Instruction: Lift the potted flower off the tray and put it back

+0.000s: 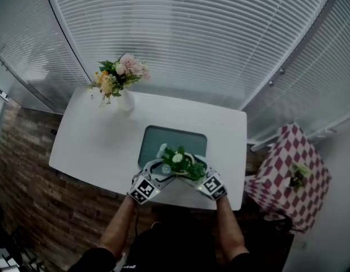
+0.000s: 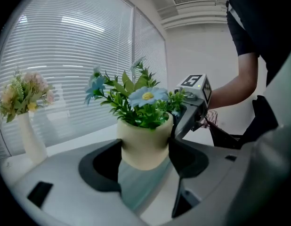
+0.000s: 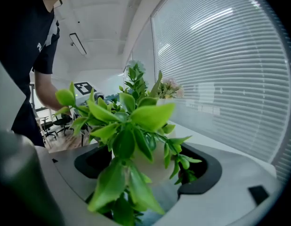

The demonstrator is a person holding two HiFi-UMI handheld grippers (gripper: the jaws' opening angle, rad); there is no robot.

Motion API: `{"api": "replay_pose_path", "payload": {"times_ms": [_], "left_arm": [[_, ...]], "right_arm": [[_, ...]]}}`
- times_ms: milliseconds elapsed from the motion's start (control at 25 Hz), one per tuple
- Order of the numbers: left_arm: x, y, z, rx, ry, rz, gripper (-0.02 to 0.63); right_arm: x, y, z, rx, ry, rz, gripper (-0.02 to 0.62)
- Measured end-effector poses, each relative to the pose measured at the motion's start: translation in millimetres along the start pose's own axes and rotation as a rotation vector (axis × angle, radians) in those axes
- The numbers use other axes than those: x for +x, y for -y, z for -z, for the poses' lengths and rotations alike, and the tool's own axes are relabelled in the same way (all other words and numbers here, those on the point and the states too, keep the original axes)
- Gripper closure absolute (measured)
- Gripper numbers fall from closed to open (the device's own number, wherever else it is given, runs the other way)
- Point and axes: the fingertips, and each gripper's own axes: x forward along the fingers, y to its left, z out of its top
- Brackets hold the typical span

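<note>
The potted flower [image 1: 179, 161] [image 2: 144, 142], a single cream pot of green leaves and pale blue blooms, sits over the near edge of the one grey-green tray [image 1: 170, 137]; whether its base touches the tray cannot be told. Two hand-held grippers grip it together. The left hand-held gripper [image 1: 165, 166] [image 2: 144, 160] has its jaws partly apart and pressed against both sides of the pot. The right hand-held gripper [image 1: 192, 168] [image 3: 150, 169] comes in from the opposite side, its jaws likewise closed around the pot, with leaves [image 3: 131, 126] spilling over them. The tray lies on one white worktop [image 1: 95, 143]. At the far left corner of the worktop stands one white vase of pink and orange flowers [image 1: 119, 85] [image 2: 27, 119], well apart from the tray. One side table with a checked cloth [image 1: 282, 177] stands to the right of the worktop.
</note>
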Motion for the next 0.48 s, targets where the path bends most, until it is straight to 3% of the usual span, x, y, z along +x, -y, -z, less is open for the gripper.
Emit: {"api": "replay_pose_path", "payload": {"times_ms": [480], "left_arm": [[-32, 37, -8, 0.019, 0.020, -0.006, 0.313]], "right_arm": [[-25, -41, -4, 0.005, 0.013, 0.012, 0.195]]}}
